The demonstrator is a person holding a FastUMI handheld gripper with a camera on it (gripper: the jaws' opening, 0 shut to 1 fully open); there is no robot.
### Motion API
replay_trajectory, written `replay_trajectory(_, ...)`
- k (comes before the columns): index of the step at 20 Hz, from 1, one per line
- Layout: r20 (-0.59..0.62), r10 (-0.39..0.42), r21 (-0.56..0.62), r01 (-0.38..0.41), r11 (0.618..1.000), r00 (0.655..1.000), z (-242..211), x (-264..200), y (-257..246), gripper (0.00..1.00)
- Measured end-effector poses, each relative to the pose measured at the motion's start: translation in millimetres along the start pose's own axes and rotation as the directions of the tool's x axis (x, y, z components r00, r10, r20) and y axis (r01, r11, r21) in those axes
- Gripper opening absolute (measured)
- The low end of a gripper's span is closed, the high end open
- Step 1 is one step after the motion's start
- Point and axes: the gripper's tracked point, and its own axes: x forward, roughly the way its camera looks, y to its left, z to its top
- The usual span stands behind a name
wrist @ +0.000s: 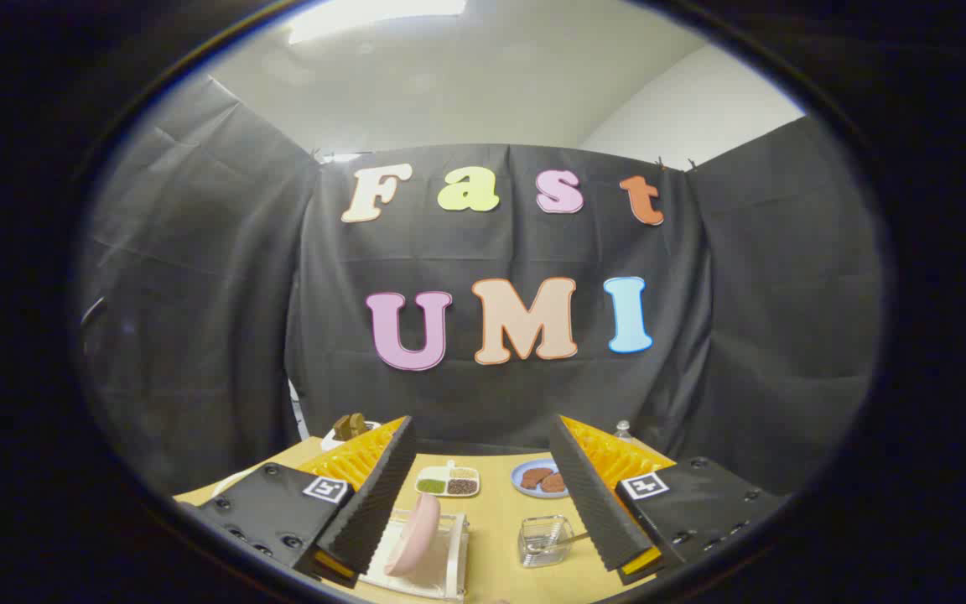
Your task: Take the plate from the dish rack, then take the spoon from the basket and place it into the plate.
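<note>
A pink plate stands on edge in a white dish rack on the wooden table, close by my left finger. A small clear basket sits right of the rack, just inside my right finger, with a spoon handle sticking out toward that finger. My gripper is open and held above the table, with nothing between its fingers. Rack and basket both lie between and below the fingers.
Beyond the rack sits a white divided dish with green and brown fillings. A blue plate with brown pieces is to its right. A white dish with brown items stands behind the left finger, and a small clear bottle top behind the right one.
</note>
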Motion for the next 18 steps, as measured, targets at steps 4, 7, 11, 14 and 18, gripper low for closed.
replay_trajectory(4, 0.001, 0.009, -0.004, -0.009, 1.000, 1.000, 0, 0, 2, 1.00)
replay_trajectory(7, -0.006, 0.006, 0.006, -0.006, 1.000, 1.000, -3, 1, -1, 1.00)
replay_trajectory(11, 0.001, 0.005, 0.007, -0.005, 1.000, 1.000, -1, 2, -7, 1.00)
replay_trajectory(14, 0.007, 0.003, -0.005, -0.003, 1.000, 1.000, -1, 3, -11, 1.00)
replay_trajectory(18, 0.009, 0.006, -0.006, -0.006, 1.000, 1.000, 1, 6, -11, 1.00)
